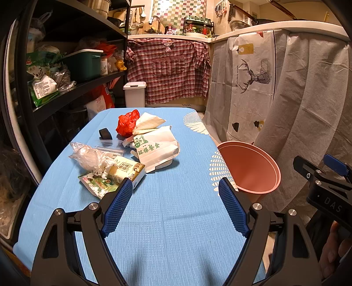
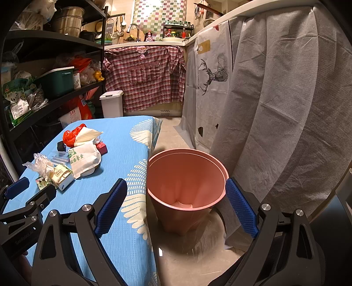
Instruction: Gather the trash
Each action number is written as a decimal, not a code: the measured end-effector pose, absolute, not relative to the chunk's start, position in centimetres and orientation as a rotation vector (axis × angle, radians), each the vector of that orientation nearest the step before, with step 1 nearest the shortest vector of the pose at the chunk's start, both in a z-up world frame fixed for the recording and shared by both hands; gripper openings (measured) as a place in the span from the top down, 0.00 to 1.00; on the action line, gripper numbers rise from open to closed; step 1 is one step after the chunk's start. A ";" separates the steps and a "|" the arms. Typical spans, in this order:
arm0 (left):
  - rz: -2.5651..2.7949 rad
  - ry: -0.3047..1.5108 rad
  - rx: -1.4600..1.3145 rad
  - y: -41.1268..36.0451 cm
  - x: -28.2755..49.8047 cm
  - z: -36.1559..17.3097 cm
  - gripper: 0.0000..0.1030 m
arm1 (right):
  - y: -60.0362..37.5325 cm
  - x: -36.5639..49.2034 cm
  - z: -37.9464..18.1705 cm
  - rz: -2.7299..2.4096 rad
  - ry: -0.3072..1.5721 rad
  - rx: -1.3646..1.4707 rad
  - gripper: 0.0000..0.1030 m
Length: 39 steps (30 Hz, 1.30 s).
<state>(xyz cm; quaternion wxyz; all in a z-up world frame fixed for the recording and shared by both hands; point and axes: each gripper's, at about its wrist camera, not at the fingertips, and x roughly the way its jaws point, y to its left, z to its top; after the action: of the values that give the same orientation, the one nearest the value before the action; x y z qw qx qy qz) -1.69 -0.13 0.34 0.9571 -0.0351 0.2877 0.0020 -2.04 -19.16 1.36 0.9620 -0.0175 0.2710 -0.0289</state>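
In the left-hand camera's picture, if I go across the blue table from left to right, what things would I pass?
Clear crumpled plastic bag → drink carton → white paper bag with green print → pink bin beside the table → the right gripper at the picture's edge.

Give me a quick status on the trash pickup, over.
Both tongs open, empty: left, right. Trash pile untouched on the blue tablecloth. Pink bin on the floor beside the table, nothing blocking it.

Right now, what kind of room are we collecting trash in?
Most likely a small home kitchen: a sink faucet against a tiled wall, a spice rack on the counter, and steel pots on the storage shelf beside the blue-clothed table.
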 end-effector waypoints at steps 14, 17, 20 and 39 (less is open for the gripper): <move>0.042 0.591 -0.095 1.5 -1.2 0.2 0.37 | -18.2 -1.7 2.0 -0.003 0.529 -0.021 0.24; 0.069 0.596 -0.117 2.7 -0.8 -0.1 0.41 | -17.4 -1.1 2.3 0.035 0.524 -0.009 0.29; 0.107 0.603 -0.139 4.1 -0.2 -0.3 0.50 | -16.3 -0.4 2.4 0.074 0.519 -0.005 0.33; 0.405 0.521 -0.194 12.3 2.9 0.0 0.56 | -6.8 11.0 -0.7 0.346 0.621 0.055 0.67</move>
<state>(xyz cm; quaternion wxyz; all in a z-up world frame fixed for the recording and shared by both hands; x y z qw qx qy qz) 2.93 12.35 0.05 0.9414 -0.0953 0.2556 0.1986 10.96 -6.75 -0.72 0.9372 0.0267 0.3039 0.1692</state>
